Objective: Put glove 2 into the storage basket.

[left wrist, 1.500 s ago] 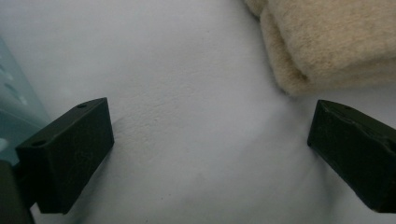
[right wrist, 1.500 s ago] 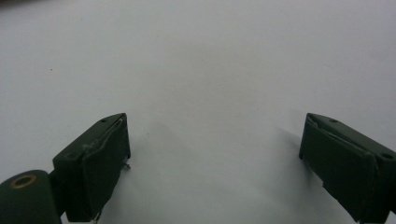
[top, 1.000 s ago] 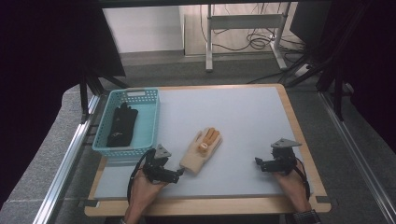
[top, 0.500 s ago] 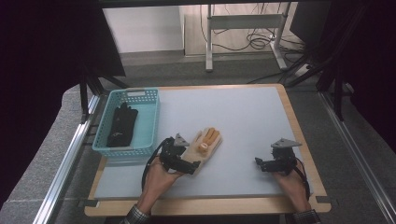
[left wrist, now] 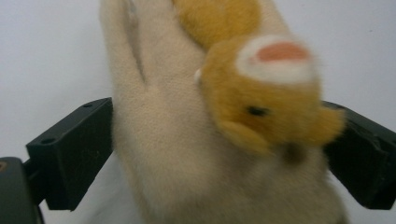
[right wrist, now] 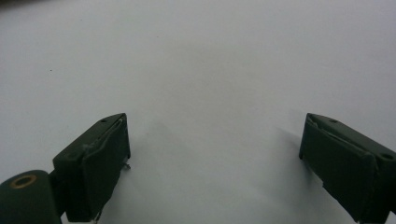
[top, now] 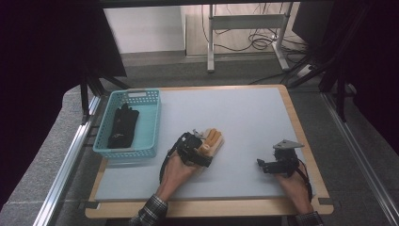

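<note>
One black glove [top: 123, 126], apparently, lies inside the teal basket [top: 149, 123].

text: none legible | labels: none (toy, basket, table bear no print)

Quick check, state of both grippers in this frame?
Left gripper: open, jaws either side of the plush glove, not yet clamped.
Right gripper: open, nothing between its jaws, over the table.
</note>
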`<control>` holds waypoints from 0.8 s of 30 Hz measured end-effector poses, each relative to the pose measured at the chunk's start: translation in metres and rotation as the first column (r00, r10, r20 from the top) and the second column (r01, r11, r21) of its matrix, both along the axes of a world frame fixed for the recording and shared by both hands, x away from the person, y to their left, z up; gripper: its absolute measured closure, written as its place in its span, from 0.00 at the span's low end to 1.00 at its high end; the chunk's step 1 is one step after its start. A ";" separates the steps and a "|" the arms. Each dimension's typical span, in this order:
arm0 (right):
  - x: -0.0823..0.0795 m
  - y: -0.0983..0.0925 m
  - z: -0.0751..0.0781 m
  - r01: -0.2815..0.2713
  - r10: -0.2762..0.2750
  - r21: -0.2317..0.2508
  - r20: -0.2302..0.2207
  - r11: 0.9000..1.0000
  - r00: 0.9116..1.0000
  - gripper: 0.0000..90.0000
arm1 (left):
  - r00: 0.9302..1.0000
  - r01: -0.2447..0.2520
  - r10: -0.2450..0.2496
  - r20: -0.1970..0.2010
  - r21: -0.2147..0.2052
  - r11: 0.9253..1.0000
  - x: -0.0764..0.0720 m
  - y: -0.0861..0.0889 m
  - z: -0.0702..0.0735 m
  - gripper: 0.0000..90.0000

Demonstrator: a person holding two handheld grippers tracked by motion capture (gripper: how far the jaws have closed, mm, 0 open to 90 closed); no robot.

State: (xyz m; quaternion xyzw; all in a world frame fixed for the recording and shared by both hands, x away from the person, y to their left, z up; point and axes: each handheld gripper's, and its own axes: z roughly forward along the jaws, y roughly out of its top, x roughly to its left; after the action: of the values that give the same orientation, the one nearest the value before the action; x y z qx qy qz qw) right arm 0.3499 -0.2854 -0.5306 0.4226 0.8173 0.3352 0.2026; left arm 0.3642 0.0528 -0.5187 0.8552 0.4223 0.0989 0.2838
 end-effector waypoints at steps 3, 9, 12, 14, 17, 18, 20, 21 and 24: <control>0.000 0.000 0.000 0.000 0.000 0.000 0.000 1.000 1.000 0.09 | 1.000 0.015 -0.014 -0.018 0.011 1.000 0.001 -0.003 -0.003 0.12; 0.000 0.000 0.000 0.000 0.000 -0.001 0.000 1.000 1.000 0.09 | 0.999 0.039 -0.039 -0.011 0.046 0.998 -0.003 -0.012 -0.002 0.31; 0.000 0.000 0.000 0.000 0.000 -0.001 0.000 1.000 1.000 0.09 | 0.999 0.047 -0.046 -0.013 0.041 0.998 -0.003 -0.011 0.000 0.46; 0.000 0.000 0.000 0.000 0.000 -0.001 0.000 1.000 1.000 0.09 | 0.998 0.056 -0.055 -0.018 0.033 0.998 -0.002 -0.009 0.001 0.54; 0.000 0.000 0.000 0.000 0.000 -0.001 0.000 1.000 1.000 0.09 | 0.997 0.068 -0.067 -0.024 0.017 0.998 -0.001 -0.006 0.001 0.61; 0.000 0.000 0.000 0.001 -0.001 -0.001 -0.001 1.000 1.000 0.09 | 0.997 0.072 -0.071 -0.026 0.013 0.997 -0.001 -0.006 0.002 0.63; 0.000 0.000 0.000 0.000 0.000 -0.001 0.000 1.000 1.000 0.09 | 0.996 0.080 -0.080 -0.036 0.000 0.997 0.000 -0.005 0.002 0.65; 0.000 0.000 0.000 0.001 -0.001 -0.001 -0.001 1.000 1.000 0.09 | 0.996 0.082 -0.082 -0.040 -0.004 0.997 0.001 -0.004 0.003 0.65; 0.000 0.000 0.000 0.000 0.000 -0.001 0.001 1.000 1.000 0.09 | 0.995 0.086 -0.087 -0.048 -0.013 0.996 0.002 -0.002 0.004 0.66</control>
State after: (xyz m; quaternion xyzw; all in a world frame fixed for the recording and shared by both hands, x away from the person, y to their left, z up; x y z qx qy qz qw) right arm 0.3498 -0.2853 -0.5306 0.4223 0.8175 0.3349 0.2030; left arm 0.3666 0.0507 -0.5143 0.8732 0.3923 0.0633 0.2822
